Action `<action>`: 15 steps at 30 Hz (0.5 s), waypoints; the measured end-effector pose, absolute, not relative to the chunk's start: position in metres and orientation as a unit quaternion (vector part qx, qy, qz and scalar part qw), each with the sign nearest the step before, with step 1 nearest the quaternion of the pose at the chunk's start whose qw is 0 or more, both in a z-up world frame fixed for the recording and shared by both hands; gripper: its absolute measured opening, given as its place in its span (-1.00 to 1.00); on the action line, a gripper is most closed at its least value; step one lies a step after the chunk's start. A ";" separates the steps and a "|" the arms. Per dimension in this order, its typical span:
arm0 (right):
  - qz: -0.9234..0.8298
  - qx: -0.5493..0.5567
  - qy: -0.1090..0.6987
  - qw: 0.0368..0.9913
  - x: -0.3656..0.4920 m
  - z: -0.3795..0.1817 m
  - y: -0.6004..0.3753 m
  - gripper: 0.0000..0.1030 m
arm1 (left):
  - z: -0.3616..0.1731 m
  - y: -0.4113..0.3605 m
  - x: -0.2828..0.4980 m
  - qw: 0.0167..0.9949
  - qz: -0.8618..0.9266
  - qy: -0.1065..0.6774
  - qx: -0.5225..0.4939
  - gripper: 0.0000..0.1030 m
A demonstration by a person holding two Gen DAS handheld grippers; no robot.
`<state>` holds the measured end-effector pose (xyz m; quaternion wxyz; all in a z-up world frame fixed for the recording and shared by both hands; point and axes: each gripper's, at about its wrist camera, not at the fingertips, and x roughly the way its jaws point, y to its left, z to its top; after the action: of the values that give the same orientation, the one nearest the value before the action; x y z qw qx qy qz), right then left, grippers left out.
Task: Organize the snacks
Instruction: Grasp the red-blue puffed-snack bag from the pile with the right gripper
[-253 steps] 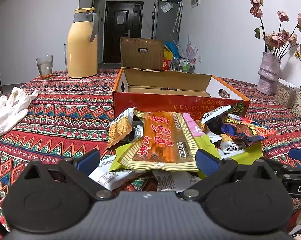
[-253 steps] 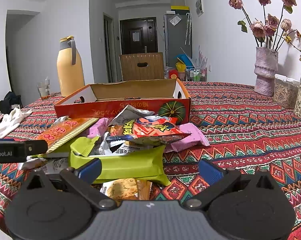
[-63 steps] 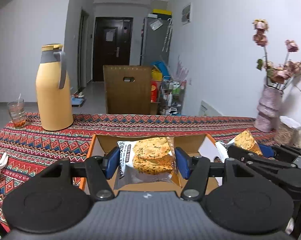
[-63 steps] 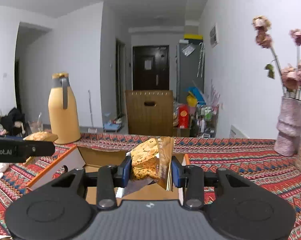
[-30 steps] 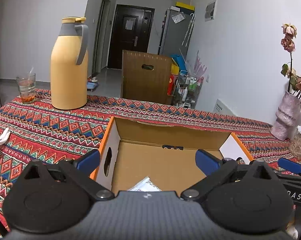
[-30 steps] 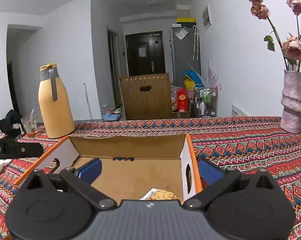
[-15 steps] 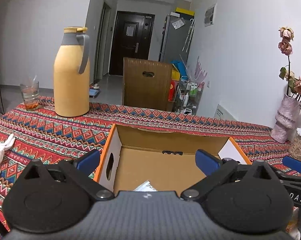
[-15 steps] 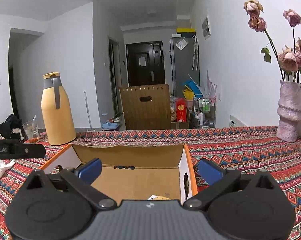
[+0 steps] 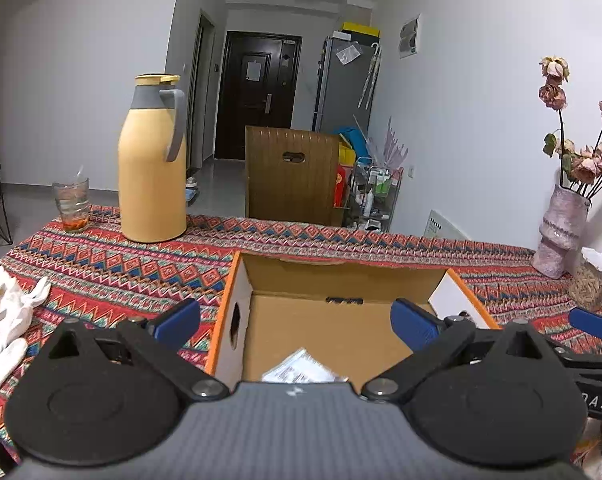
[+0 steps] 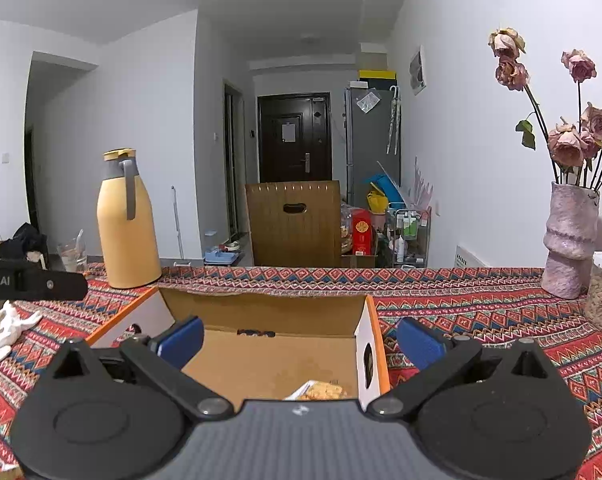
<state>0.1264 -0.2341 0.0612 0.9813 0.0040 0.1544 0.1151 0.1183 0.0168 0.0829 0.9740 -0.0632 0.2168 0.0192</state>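
Now both your left hand-held gripper (image 9: 295, 322) and right hand-held gripper (image 10: 301, 338) hang wide and empty over the box (image 9: 333, 332); two packets (image 10: 321, 391) lie at its near floor. Expect light, crinkly, crushable wrappers: pinch an edge seam.

Both grippers' fingers (image 9: 177, 325) wide apart, empty
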 end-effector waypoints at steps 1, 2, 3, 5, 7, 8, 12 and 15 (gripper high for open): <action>0.115 0.002 0.156 0.981 0.123 0.060 -0.234 1.00 | 0.082 0.019 0.116 0.974 0.020 0.219 -0.063 1.00; 0.115 0.000 0.158 0.981 0.119 0.058 -0.234 1.00 | 0.080 0.021 0.113 0.973 0.021 0.222 -0.062 1.00; 0.115 -0.002 0.159 0.980 0.115 0.057 -0.233 1.00 | 0.078 0.022 0.110 0.972 0.023 0.224 -0.060 1.00; 0.115 -0.005 0.163 0.980 0.107 0.053 -0.233 1.00 | 0.074 0.026 0.103 0.972 0.025 0.228 -0.058 1.00; 0.113 -0.008 0.167 0.979 0.101 0.051 -0.233 1.00 | 0.070 0.030 0.096 0.971 0.025 0.232 -0.057 1.00; 0.112 -0.009 0.170 0.979 0.097 0.050 -0.234 1.00 | 0.068 0.031 0.093 0.971 0.025 0.233 -0.056 1.00; 0.110 -0.005 0.181 0.977 0.084 0.041 -0.234 1.00 | 0.057 0.037 0.079 0.968 0.022 0.243 -0.063 1.00; 0.103 -0.003 0.195 0.975 0.076 0.032 -0.233 1.00 | 0.047 0.038 0.071 0.967 0.017 0.245 -0.064 1.00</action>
<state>0.0763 -0.2330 0.0323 0.9753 -0.0032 0.1952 0.1028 0.0708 0.0383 0.0470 0.9672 -0.0644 0.2450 0.0172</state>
